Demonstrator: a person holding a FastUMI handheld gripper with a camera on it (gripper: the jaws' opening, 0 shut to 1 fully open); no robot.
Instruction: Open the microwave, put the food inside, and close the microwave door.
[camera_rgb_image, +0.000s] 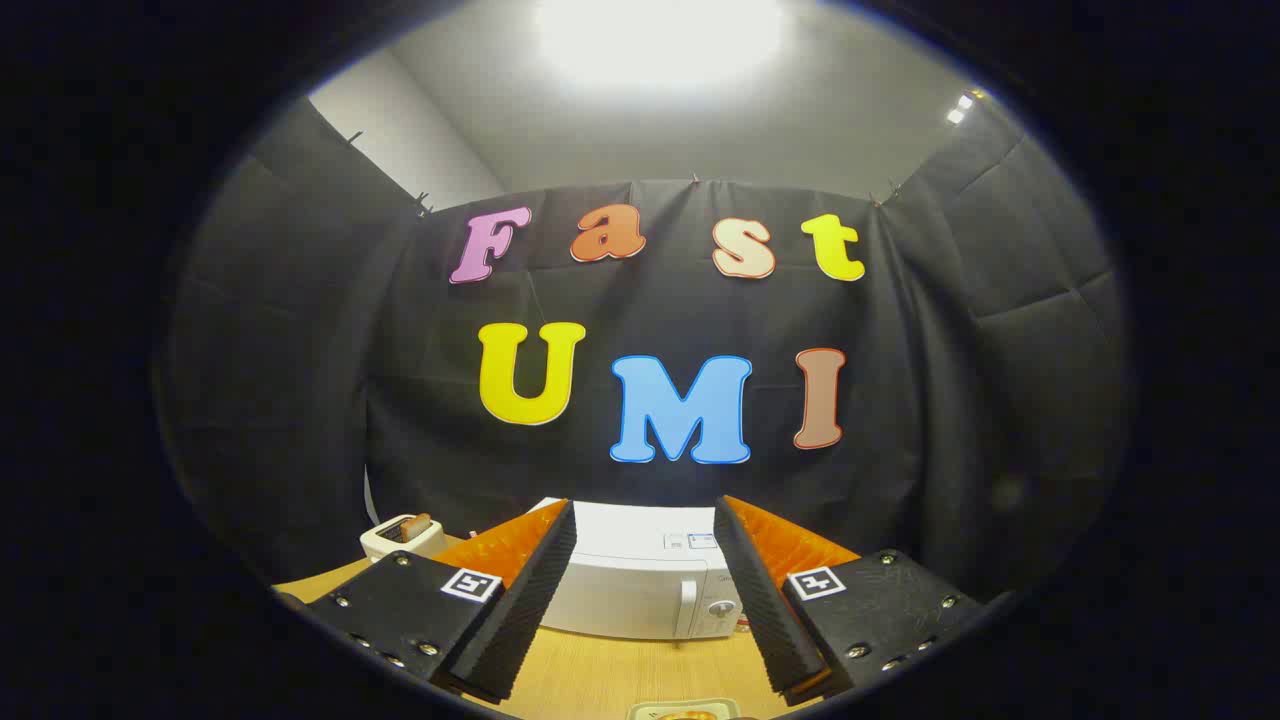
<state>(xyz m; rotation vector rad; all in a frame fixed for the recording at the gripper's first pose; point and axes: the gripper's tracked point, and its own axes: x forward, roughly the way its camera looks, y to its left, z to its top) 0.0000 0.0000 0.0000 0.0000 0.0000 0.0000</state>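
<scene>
A white microwave (640, 590) stands on the wooden table (620, 675) just beyond my fingers, its door closed, with the handle and knob on its right side. My gripper (645, 545) is open, held above the table in front of the microwave, with nothing between its fingers. The black ribbed pads (520, 610) frame the microwave on both sides. Below the fingers, nearest to me, the rim of a pale dish with something orange on it (685, 712) peeks into view; most of it is hidden.
A cream toaster (402, 537) with toast in its slots stands left of the microwave at the back of the table. Black cloth walls close the booth behind and at both sides. Bare wood lies between the dish and the microwave.
</scene>
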